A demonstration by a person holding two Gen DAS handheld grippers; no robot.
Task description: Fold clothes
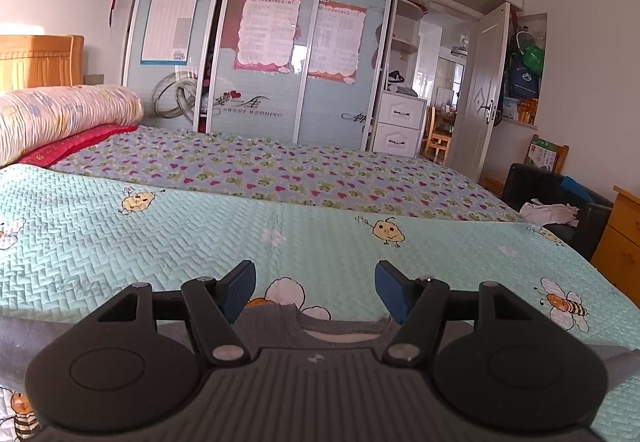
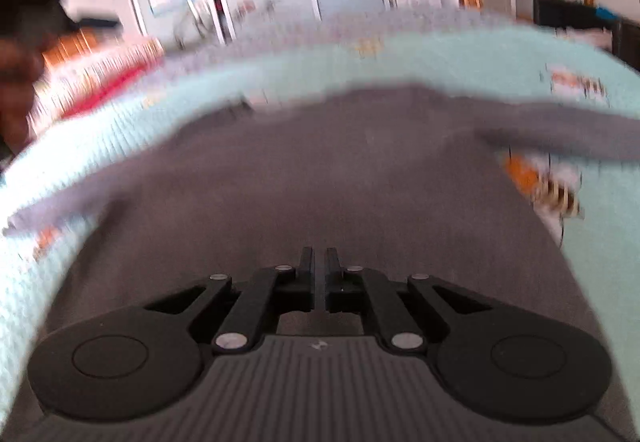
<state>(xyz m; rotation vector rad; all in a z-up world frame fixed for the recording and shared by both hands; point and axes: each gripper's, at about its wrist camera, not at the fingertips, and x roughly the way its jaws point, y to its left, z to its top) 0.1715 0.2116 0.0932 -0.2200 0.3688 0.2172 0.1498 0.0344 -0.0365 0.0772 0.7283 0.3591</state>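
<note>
A grey sweater (image 2: 320, 178) lies spread flat on the mint bee-print bedspread (image 2: 440, 50), sleeves out to both sides. In the left wrist view only its collar (image 1: 316, 326) shows, just under my left gripper (image 1: 316, 284), which is open and empty above the neckline. My right gripper (image 2: 319, 262) is shut with nothing visible between its fingers, hovering over the sweater's lower body. The right wrist view is motion-blurred.
The bed carries a heart-print sheet (image 1: 280, 170) and a rolled quilt (image 1: 60, 114) at the far left. A sliding-door wardrobe (image 1: 260, 42) stands behind. A black chair with clothes (image 1: 556, 206) and a wooden cabinet (image 1: 620, 238) sit to the right.
</note>
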